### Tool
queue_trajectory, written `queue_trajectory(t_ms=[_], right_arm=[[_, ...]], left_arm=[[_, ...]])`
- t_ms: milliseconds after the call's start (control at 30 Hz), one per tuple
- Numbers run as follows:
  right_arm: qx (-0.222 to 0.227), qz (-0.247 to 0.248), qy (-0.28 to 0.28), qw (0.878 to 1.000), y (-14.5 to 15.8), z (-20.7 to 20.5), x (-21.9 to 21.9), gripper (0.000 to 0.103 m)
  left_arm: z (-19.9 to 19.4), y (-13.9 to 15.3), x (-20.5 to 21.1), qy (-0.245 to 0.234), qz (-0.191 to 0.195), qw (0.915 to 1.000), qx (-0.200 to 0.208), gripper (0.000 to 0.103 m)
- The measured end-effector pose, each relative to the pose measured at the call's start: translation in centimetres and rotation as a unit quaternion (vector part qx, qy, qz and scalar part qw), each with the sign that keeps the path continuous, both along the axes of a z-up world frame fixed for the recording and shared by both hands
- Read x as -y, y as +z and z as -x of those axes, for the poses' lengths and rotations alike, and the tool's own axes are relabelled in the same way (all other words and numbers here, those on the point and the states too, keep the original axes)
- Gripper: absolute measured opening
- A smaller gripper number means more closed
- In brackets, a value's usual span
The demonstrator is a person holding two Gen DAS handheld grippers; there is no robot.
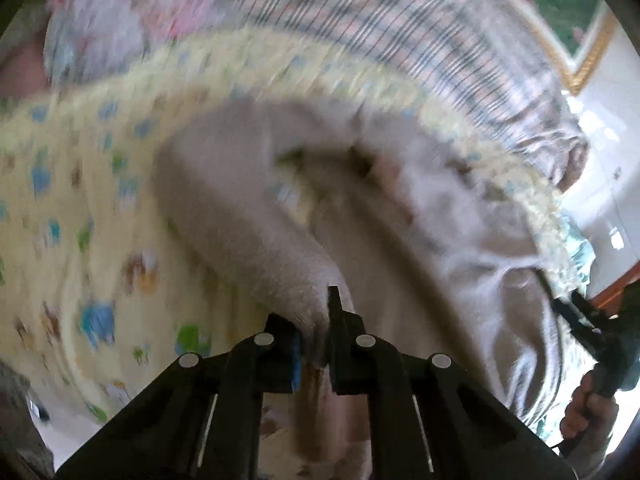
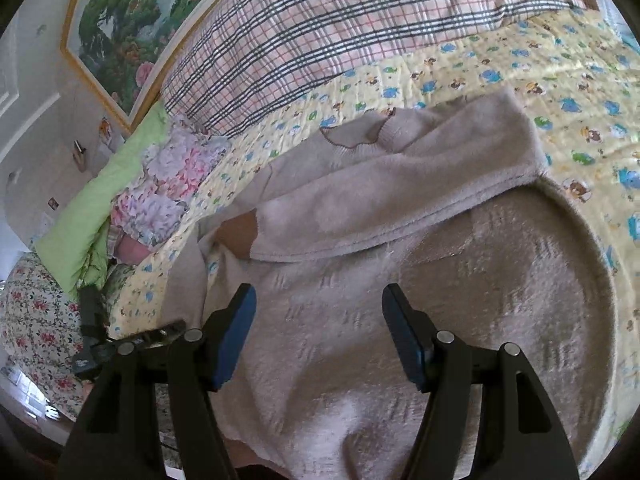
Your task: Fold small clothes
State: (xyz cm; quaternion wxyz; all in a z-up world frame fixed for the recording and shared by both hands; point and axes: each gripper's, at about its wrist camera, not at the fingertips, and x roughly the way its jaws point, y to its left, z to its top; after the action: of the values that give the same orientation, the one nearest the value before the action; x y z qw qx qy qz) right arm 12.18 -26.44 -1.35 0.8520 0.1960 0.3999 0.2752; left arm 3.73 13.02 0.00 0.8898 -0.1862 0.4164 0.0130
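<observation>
**Sleeve pinched, sweater flat on quilt**

The left gripper (image 1: pixel 314 344) is clamped on a sleeve (image 1: pixel 256 248) of the beige sweater (image 2: pixel 360 320), which is spread on the yellow printed quilt (image 2: pixel 520 80). The right gripper (image 2: pixel 320 336) is held open above the sweater. A plaid pillow (image 2: pixel 320 28) and a framed painting (image 2: pixel 132 28) are seen sharply only in the right view.

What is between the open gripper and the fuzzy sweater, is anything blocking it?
Nothing visible is. The right gripper hangs open right over the beige sweater, with only its folded-over sleeve lying further up.
</observation>
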Motion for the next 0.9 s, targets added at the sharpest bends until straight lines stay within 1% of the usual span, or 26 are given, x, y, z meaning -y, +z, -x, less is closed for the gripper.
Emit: queue_trajectory(t_ms=[67,200,267,333,433,500,567,633,733,867,900], right_arm=[[0.001,0.000,-0.007,1.000,0.0,-0.1,0.5,0.067],[0.001,-0.009,-0.016,1.000,-0.1,-0.5,1.5,0.067],[0.003,-0.013,-0.021,1.000,0.0,-0.7,2.1,0.067],[0.007,-0.017,-0.033,0.999,0.1,-0.8,2.9,0.067],[0.011,-0.025,-0.053,0.998,0.3,-1.0,4.5,0.067],[0.011,-0.026,-0.065,0.998,0.3,-1.1,5.8,0.067],[0.009,-0.026,-0.080,0.996,0.2,-1.2,7.1,0.067],[0.007,-0.025,-0.095,0.995,0.0,-1.3,8.5,0.067],[-0.004,-0.029,-0.120,0.992,-0.8,-1.6,10.6,0.067],[-0.021,-0.031,-0.135,0.990,-1.9,-1.9,12.0,0.067],[-0.025,-0.030,-0.137,0.990,-2.1,-2.0,12.2,0.067]], left_arm=[[-0.4,3.2,0.9,-0.012,-0.006,0.9989,0.045,0.008],[-2.7,7.9,3.8,-0.046,-0.011,0.9943,0.096,0.008],[-4.1,9.2,5.6,-0.067,-0.011,0.9915,0.111,0.008],[-6.0,10.3,8.3,-0.091,-0.012,0.9885,0.120,0.008],[-9.1,11.1,12.7,-0.123,-0.017,0.9838,0.129,0.008],[-11.5,10.8,16.0,-0.145,-0.015,0.9811,0.128,0.008],[-13.0,10.4,18.5,-0.160,-0.014,0.9785,0.129,0.008],[-15.1,8.9,21.4,-0.174,-0.023,0.9772,0.119,0.008],[-18.2,5.6,24.5,-0.186,-0.038,0.9781,0.085,0.008],[-20.9,1.1,26.4,-0.196,-0.059,0.9780,0.039,0.010],[-20.9,0.3,26.5,-0.200,-0.061,0.9773,0.032,0.012]])
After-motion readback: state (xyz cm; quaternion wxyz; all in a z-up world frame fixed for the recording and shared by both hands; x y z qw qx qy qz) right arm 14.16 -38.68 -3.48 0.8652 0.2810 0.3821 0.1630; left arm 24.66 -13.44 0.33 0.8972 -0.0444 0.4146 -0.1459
